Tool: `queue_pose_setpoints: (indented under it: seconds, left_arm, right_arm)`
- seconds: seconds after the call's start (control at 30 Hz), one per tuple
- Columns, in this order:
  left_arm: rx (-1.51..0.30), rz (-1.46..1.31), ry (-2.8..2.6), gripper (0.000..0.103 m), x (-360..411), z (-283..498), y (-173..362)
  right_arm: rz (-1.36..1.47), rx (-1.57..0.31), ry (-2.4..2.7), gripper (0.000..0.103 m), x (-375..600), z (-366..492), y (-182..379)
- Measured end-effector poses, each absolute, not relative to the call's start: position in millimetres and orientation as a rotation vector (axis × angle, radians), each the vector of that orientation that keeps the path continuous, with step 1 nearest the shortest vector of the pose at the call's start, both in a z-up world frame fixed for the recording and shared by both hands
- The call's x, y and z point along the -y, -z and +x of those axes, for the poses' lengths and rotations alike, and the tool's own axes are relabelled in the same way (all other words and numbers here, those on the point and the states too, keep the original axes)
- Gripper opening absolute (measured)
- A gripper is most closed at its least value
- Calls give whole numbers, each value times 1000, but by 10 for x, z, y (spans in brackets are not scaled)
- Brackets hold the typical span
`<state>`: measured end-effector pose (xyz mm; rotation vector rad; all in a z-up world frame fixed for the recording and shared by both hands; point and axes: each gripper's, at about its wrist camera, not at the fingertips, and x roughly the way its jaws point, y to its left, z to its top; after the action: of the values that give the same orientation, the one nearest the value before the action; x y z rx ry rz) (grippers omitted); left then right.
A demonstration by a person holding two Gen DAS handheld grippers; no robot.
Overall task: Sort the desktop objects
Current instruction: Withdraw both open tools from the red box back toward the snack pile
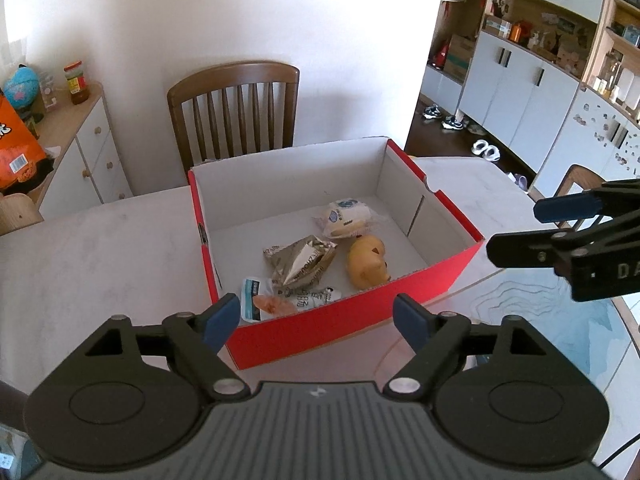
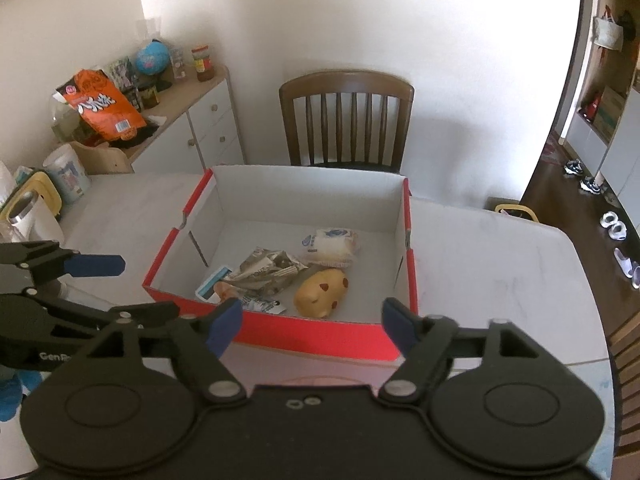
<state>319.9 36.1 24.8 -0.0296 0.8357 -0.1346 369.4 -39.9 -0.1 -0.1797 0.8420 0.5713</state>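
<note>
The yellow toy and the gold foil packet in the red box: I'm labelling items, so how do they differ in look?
The yellow toy is rounded, smooth and matte, with small dark marks; the gold foil packet is crinkled, shiny and printed with text. The toy lies nearer the box's right wall in the right wrist view; the packet lies in the middle, overlapping a white-and-blue packet. Both rest on the floor of the red box, ungripped.

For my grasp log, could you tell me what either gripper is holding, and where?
Nothing is held: the left tongs and right tongs are both open and empty, hanging before the red box.
</note>
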Motion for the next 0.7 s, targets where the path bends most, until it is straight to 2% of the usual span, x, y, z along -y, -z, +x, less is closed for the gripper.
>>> queue_pose_setpoints:
  seconds: [0.1,0.37,0.7]
  left_arm:
    - [-836,-27,137,85,-355,3151,-238]
    - [-830,-25,150,100,-353,3015,-230]
    - [-815,-10,165,101,-352,2811,-239]
  right_arm:
    - [-163,-835,-569,83,444,3624,-26]
    - [-142,-826,-568,92,525,3412,-35]
    - [-111,-819,-565,96,609,3110,-15]
